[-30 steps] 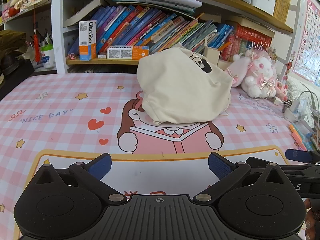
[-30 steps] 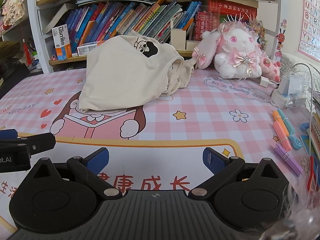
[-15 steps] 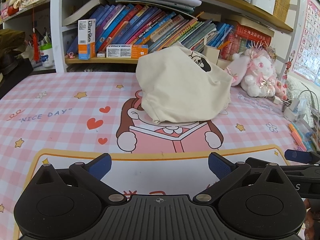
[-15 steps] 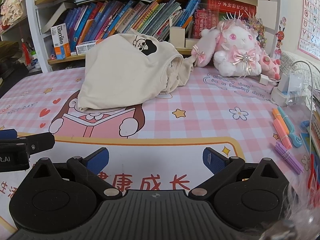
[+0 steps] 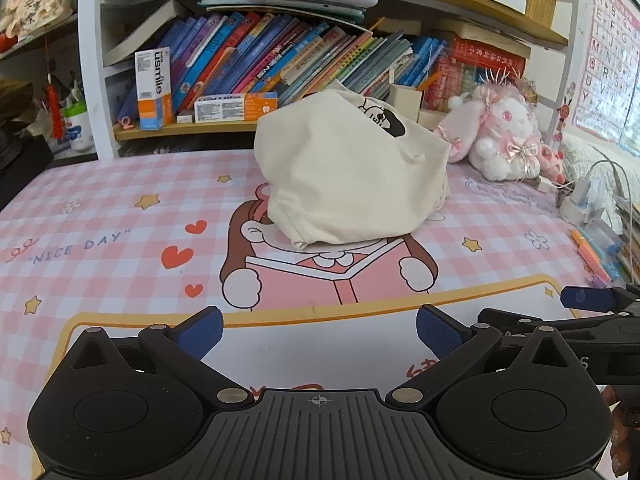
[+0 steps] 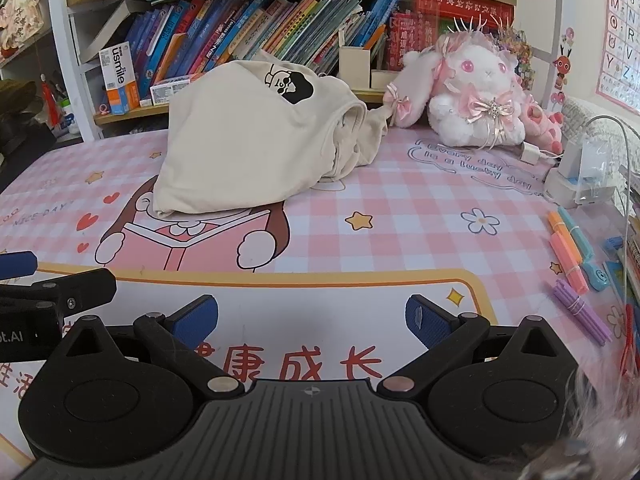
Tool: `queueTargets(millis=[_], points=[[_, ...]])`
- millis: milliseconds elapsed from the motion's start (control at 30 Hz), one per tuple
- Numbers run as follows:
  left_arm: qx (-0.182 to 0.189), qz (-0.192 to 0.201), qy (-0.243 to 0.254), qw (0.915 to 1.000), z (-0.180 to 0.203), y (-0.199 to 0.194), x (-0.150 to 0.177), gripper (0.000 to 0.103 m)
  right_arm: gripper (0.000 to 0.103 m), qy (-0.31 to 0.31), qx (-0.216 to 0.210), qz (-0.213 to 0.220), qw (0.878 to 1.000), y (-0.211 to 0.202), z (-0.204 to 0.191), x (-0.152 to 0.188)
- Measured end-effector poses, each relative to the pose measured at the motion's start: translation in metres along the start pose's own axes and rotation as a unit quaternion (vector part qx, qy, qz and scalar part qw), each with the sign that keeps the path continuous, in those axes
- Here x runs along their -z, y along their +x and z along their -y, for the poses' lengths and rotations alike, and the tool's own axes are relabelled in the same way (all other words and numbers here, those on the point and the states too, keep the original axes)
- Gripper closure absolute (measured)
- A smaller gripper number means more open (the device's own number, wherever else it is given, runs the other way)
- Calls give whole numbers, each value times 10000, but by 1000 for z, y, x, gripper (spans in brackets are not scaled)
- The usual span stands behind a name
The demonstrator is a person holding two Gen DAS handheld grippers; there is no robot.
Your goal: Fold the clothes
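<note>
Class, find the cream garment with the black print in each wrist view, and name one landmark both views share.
Left wrist: cream garment heaped centre, slightly right, above the cartoon book.
Right wrist: cream garment left of centre, upper half.
Shared landmark: pink plush rabbit, right of it.

Black claws (image 5: 318, 326), blue ribbed pads (image 6: 426, 320)

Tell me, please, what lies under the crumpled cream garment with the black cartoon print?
The cream garment rests on the pink checked table mat, covering the head of its printed cartoon reading girl. Anything else beneath is hidden.
</note>
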State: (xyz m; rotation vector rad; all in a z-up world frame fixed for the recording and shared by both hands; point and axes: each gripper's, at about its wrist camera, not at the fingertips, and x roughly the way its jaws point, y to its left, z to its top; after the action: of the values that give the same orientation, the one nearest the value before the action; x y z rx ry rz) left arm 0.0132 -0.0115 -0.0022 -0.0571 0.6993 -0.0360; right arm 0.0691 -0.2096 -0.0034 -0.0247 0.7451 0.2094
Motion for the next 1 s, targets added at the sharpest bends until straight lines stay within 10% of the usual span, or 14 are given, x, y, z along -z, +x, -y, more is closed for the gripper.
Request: queueTargets(millis=[567, 1000], points=[[-67, 129, 697, 9975, 11, 11, -1, 0, 2, 211, 148, -170, 9995, 10, 8, 7], [65, 338, 1984, 9795, 31, 38, 0, 6, 4, 648, 249, -8, 9976, 16, 24, -2]])
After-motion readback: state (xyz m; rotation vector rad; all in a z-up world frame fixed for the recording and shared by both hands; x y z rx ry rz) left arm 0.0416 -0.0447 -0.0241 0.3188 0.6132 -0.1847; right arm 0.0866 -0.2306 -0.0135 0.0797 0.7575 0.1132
